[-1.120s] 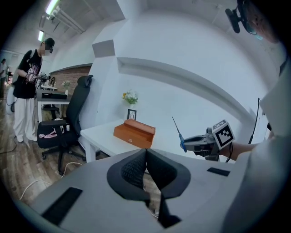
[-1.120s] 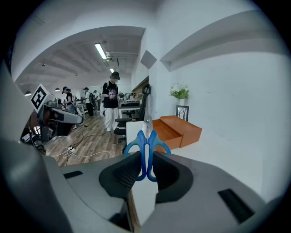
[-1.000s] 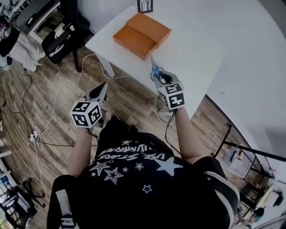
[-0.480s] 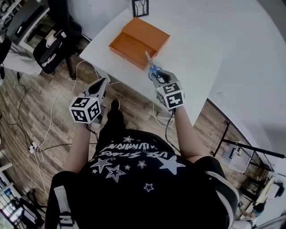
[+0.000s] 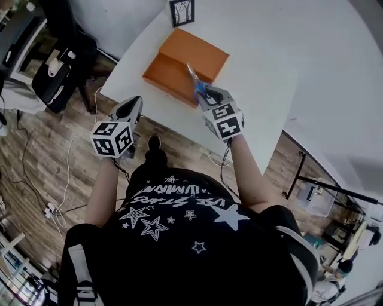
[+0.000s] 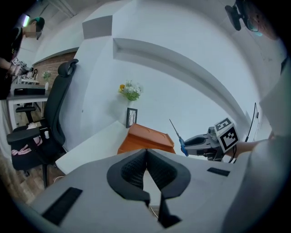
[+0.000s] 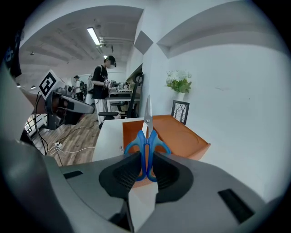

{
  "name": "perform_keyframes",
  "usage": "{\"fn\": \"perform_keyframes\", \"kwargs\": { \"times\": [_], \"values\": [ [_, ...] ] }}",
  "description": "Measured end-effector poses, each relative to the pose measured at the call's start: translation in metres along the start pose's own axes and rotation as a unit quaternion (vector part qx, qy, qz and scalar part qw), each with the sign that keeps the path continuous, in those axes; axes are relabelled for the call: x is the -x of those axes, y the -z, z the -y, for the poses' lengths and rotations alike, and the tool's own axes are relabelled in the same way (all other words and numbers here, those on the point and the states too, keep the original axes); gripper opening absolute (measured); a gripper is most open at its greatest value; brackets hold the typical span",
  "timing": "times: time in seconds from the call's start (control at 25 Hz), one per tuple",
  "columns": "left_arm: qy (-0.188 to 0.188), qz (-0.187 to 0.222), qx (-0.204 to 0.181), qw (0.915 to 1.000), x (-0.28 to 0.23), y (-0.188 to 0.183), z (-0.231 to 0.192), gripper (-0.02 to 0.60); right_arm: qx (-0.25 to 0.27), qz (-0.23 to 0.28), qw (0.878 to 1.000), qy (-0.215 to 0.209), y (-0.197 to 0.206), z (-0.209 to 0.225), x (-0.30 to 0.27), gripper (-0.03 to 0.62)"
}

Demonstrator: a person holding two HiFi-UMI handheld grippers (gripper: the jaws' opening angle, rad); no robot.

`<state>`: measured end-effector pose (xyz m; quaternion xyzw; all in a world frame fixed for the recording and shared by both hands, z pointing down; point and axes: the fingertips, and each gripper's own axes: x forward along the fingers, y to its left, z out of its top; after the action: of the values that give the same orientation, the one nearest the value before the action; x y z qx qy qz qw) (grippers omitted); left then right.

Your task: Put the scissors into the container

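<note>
An orange container (image 5: 190,50) lies on the white table (image 5: 257,66), its low open tray part toward me. My right gripper (image 5: 205,95) is shut on the blue handles of the scissors (image 5: 195,83), whose blades point up and forward over the container's near edge. In the right gripper view the scissors (image 7: 146,144) sit upright between the pads, with the container (image 7: 175,133) just beyond. My left gripper (image 5: 134,106) is shut on nothing and hovers off the table's front edge, over the floor. The left gripper view shows the container (image 6: 148,138) and the scissors (image 6: 177,134) ahead.
A small framed picture (image 5: 182,11) stands at the table's far edge behind the container, with a potted plant (image 6: 131,90) near it. A black office chair (image 5: 57,75) stands left of the table. Cables (image 5: 67,173) trail over the wooden floor. People stand far off (image 7: 102,82).
My right gripper has carried the scissors forward, from the table's near edge to over the container's near side. The left gripper has kept roughly its place beside the table.
</note>
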<state>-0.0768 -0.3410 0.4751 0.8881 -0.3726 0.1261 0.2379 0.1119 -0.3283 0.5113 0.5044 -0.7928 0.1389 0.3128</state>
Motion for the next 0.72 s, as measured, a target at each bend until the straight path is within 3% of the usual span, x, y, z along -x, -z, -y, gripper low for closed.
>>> {"fn": "perform_keyframes", "kwargs": {
  "times": [0.32,0.72],
  "values": [
    [0.034,-0.029,-0.008,0.9990,-0.039,-0.024,-0.031,0.019,0.016,-0.060,0.998,0.012,-0.006,0.008,-0.037,0.100],
    [0.066,-0.048,-0.004,0.9967,-0.072,-0.041,-0.059,0.020,0.125,-0.170,0.977,-0.007,0.000,0.004,-0.078,0.100]
  ]
}}
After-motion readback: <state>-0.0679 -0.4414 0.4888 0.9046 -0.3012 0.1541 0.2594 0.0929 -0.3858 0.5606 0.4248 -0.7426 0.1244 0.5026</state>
